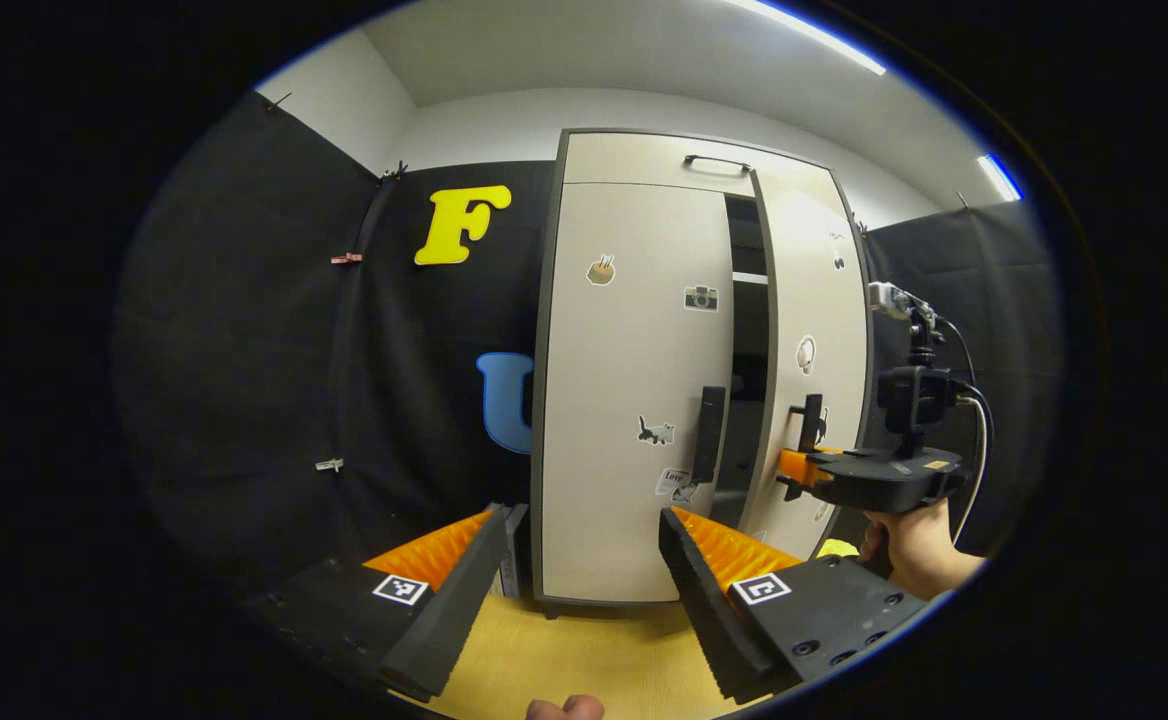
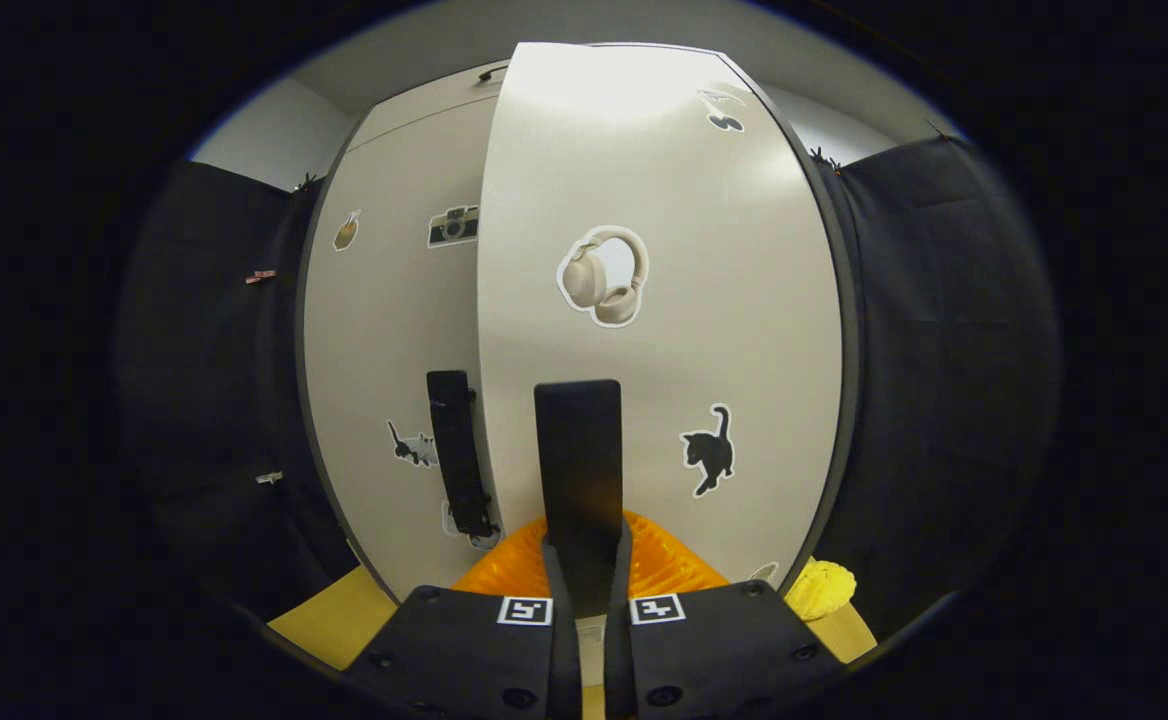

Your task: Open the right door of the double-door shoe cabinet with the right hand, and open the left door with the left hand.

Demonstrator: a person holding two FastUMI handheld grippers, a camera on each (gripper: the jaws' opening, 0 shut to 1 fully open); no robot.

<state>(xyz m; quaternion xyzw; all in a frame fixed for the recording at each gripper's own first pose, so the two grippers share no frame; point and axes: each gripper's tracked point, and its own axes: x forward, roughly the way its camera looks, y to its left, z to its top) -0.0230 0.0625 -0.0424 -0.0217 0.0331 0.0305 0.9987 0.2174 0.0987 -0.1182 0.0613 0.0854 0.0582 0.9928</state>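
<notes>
Shoe cabinet (image 1: 634, 400): a tall pale double-door unit standing upright on the yellow floor (image 1: 584, 650), long axis vertical, at 12 o'clock in my left gripper view against the black booth wall.
Inside: a dark gap shows between the two doors, with one pale shelf edge (image 1: 749, 278) crossing it near the top; I cannot tell whether anything lies in there.
Left door (image 1: 634, 380): flat against the cabinet front, stickers on its face, its dark vertical handle (image 1: 709, 435) near the inner edge at 1 o'clock from my left tool.
Right door (image 2: 664, 300): swung partly out from the front, its inner edge standing proud of the left door; headphone and cat stickers on its face.
Right door handle (image 2: 578, 470): a dark upright bar, long axis vertical, rising at 12 o'clock straight out of my right tool.
Right tool (image 2: 584, 575): clenched on the right door handle, a finger pressed to each side of the bar.
Left tool (image 1: 579, 560): released, fingers spread wide, hanging in front of the cabinet's lower half and touching nothing.
Hand (image 1: 919, 550): seen from my left gripper view at 3 o'clock, gripping the right tool at the right door.
Yellow object (image 2: 819, 590): small and lumpy, on the floor beside the cabinet's right foot at 4 o'clock.
</notes>
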